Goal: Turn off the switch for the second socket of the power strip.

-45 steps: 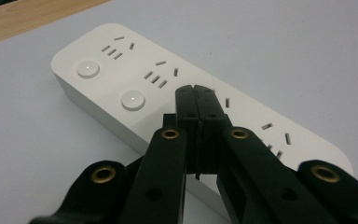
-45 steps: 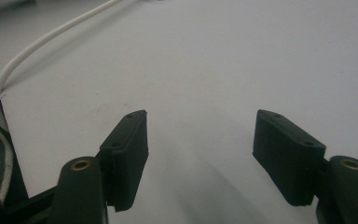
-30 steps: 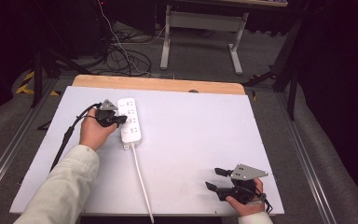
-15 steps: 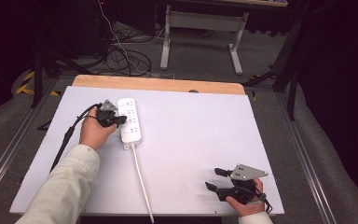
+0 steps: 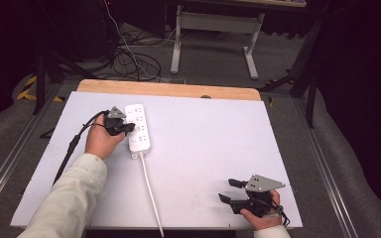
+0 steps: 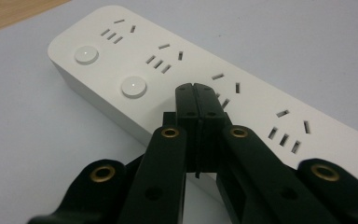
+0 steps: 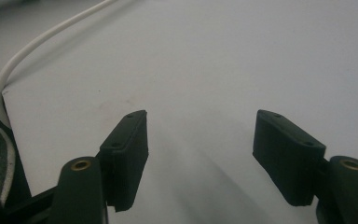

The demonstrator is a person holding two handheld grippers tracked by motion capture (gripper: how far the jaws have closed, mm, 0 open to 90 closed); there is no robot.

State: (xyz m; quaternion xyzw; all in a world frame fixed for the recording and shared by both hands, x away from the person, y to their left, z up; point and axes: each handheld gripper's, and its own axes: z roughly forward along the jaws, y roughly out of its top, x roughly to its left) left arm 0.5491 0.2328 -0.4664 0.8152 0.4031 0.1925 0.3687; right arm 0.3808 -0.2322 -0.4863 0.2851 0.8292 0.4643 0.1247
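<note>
— Where is the power strip point(image 5: 138, 127) lying, and which way is it running?

— It is lying flat on the white table point(image 5: 208, 144), toward the far left part, sockets facing up. Its long axis is running from the far edge toward the person, leaning slightly right at the near end. The white cord point(image 5: 150, 191) is leaving that near end and trailing down to the front edge of the table. In the left gripper view the two round buttons point(image 6: 134, 86) are sitting at the end away from the cord, with rows of sockets following along the body.

— What is the left gripper point(image 5: 127, 128) doing?

— It is coming in from the strip's left side, with its jaws pressed together and nothing between them. The tips are resting over the strip's top face, near the middle sockets — whether they are touching the plastic I cannot tell.

— And the right gripper point(image 5: 227, 190)?

— It is sitting well apart, near the front right corner, with its jaws spread wide and nothing between them, pointing left across bare tabletop.

— Anything in the way?

— Between the two grippers the cord is crossing the surface. Past the far edge a strip of bare wood point(image 5: 168, 89) is showing, and beyond it cables point(image 5: 129, 59) are lying on the floor beside a grey desk frame point(image 5: 213, 29).
</note>
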